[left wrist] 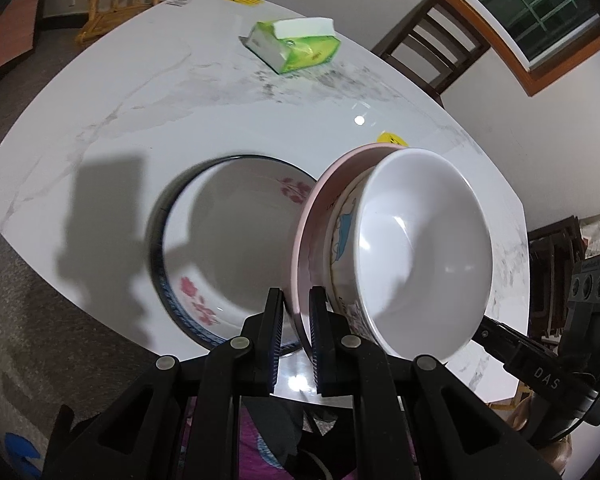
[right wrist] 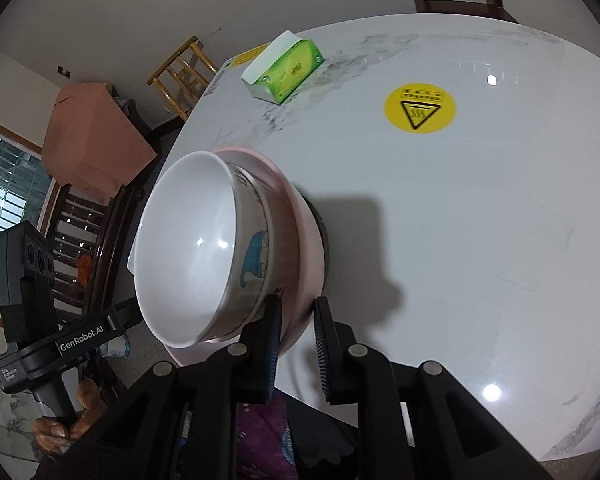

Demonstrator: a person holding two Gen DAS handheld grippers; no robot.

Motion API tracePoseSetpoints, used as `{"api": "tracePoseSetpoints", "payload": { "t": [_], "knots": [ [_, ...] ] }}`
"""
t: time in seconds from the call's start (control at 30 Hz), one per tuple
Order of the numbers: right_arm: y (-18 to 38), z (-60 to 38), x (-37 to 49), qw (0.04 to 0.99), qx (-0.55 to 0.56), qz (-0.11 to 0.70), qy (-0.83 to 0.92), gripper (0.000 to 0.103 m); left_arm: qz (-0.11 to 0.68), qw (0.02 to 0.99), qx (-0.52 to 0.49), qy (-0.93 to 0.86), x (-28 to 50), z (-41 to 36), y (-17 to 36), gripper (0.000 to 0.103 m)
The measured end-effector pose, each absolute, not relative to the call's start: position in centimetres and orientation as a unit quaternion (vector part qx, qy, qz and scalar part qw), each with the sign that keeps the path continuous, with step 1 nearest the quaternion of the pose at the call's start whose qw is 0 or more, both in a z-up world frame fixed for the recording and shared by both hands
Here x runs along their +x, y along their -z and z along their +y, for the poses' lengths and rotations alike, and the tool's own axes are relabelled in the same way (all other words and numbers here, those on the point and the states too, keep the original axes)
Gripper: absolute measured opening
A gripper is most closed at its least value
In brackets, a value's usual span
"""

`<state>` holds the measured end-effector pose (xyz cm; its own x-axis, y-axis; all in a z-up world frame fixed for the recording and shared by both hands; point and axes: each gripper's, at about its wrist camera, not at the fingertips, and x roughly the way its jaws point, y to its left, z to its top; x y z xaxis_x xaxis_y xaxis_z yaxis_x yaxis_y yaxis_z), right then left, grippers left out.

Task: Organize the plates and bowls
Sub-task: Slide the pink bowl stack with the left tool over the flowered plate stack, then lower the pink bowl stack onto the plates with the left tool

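Pink plate [left wrist: 304, 240] carrying white bowl [left wrist: 424, 248], rim clamped by left gripper [left wrist: 296, 340] and right gripper [right wrist: 296, 344]; uneven tilt could slide bowl off.

Both hand-held grippers point steeply down. The left hand-held gripper [left wrist: 295, 312] pinches tight. The right hand-held gripper [right wrist: 297, 320] pinches too, just a bit wider.

A bowl [left wrist: 424, 248] nests in a plate [left wrist: 312, 216] above a larger bowl [left wrist: 220, 240] on the counter [left wrist: 140, 100]; a tissue pack [left wrist: 292, 44] lies behind.
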<state>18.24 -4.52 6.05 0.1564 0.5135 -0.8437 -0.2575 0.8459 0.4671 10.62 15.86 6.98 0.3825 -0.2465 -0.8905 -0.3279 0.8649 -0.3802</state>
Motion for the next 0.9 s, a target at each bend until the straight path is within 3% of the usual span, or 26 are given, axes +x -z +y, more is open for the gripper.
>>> {"api": "tracePoseSetpoints", "payload": {
  "t": [0.9],
  "knots": [
    [-4.3,0.9,19.2,0.733,0.091,0.618,-0.269,0.017,0.559,0.780,-0.276,-0.058,9.6,21.1,-4.8,0.009]
  ]
}}
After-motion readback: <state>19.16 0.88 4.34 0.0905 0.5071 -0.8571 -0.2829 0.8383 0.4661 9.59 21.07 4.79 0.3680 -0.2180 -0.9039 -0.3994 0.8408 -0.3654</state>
